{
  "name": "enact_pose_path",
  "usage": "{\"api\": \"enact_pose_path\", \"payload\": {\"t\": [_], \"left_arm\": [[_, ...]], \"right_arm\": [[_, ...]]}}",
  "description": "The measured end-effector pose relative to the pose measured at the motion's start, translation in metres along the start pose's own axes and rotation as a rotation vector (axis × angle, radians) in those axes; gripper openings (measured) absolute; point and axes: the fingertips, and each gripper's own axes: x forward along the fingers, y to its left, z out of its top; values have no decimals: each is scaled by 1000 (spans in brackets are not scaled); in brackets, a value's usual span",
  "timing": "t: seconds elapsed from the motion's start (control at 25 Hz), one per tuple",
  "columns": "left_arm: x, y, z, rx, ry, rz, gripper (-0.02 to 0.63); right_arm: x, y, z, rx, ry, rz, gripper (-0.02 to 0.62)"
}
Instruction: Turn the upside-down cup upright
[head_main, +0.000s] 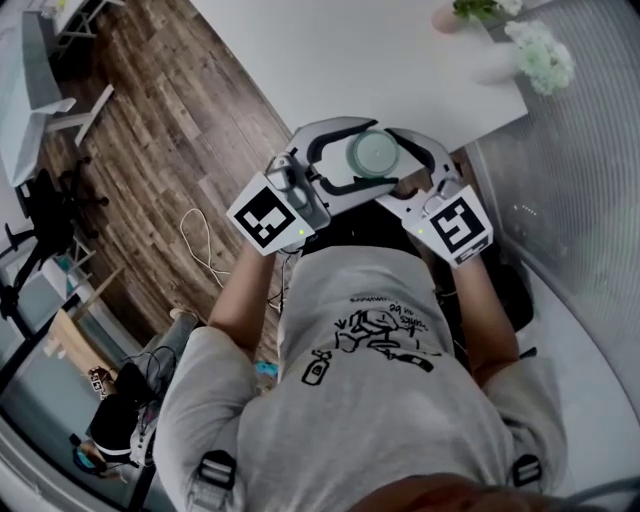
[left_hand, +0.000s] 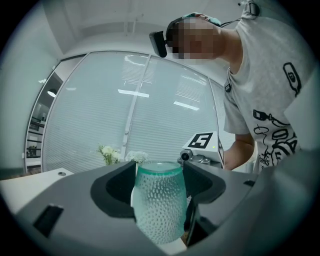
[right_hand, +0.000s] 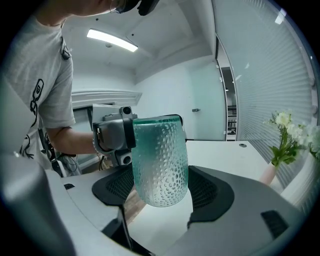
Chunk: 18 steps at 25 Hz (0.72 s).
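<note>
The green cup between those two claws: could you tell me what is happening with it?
A person holds the dimpled green cup in the air above the white table. The left claw is shut on it; the right claw flanks its lower part, but whether it presses the cup is unclear.

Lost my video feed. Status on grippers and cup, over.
Left gripper shut on cup. Right gripper open around it. Cup vertical over table edge. Flowers far off, nothing obstructing.

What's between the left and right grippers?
Head view shows only the cup. The left gripper has its jaws shut on it; the right gripper has its jaws apart around it.
</note>
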Motion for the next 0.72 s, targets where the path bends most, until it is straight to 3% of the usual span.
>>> {"api": "enact_pose_path", "payload": {"t": [0.72], "left_arm": [[5,-3,-84,37,69,-23,298]], "right_arm": [[29,-5,-83,-22,100,-29,353]]}}
